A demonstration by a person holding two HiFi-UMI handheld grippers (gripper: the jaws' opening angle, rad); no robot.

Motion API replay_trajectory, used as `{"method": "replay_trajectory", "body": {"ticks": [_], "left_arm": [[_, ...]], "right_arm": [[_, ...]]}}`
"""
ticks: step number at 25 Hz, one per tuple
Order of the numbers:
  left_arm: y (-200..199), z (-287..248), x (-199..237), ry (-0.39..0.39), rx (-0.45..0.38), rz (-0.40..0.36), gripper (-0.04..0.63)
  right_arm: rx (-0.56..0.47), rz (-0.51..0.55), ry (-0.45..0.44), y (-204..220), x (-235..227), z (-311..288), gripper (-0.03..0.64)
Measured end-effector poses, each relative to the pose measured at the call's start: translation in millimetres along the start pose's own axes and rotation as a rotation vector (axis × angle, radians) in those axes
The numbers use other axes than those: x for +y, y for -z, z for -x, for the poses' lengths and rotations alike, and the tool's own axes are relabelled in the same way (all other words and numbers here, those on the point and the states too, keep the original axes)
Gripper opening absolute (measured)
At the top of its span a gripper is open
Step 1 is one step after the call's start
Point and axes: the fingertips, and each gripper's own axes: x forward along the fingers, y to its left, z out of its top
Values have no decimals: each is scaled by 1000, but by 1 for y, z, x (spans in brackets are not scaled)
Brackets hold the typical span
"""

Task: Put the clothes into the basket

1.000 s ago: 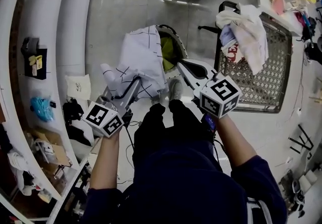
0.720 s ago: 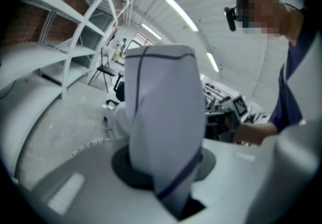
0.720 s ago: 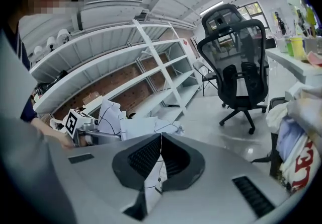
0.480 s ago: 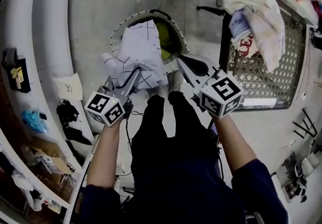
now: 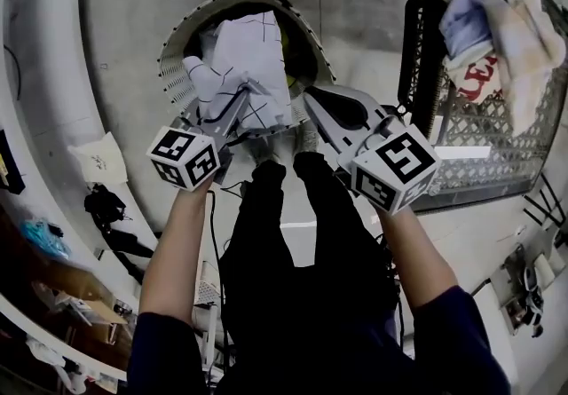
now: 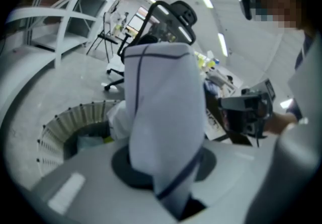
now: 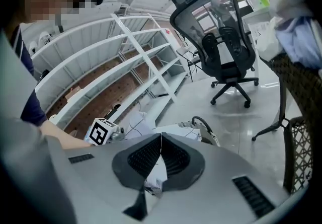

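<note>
A white cloth with thin dark lines (image 5: pixel 244 56) hangs from my left gripper (image 5: pixel 241 98), which is shut on it, over the mouth of the round white basket (image 5: pixel 174 74). The cloth's lower part lies inside the rim. In the left gripper view the cloth (image 6: pixel 161 112) fills the middle and hides the jaw tips, with the basket's wall (image 6: pixel 65 127) below left. A yellow-green garment (image 5: pixel 289 74) lies in the basket. My right gripper (image 5: pixel 309 100) sits at the basket's right rim, shut, its pads meeting (image 7: pixel 161 140). Nothing shows gripped at its tips.
A dark wire-mesh cart (image 5: pixel 461 136) stands at the right with a pile of clothes (image 5: pixel 497 20) draped on top. White curved shelving (image 5: pixel 44 118) runs along the left. The person's white shoes (image 5: pixel 306 138) stand just before the basket. An office chair (image 7: pixel 221 42) stands beyond.
Both grippers have sunk toward the basket. The white cloth has gone down from above the rim into the basket's mouth. The basket now sits closer under the head view.
</note>
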Motion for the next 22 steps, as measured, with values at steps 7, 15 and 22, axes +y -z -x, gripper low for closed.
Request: {"method": "replay_trajectory", "body": {"ticks": [7,15,22], "left_arm": [[59,-70,51,-30,80,20,94],[108,-139,97,-67,147,-2,98],[160,-164,131,-163,348,-35,165]], "right_arm": [[26,-27,10,47,-32,-19,8],[58,-56,12,88,-59,-36,8],[72,-49,5,105,-68,-57,8]]}}
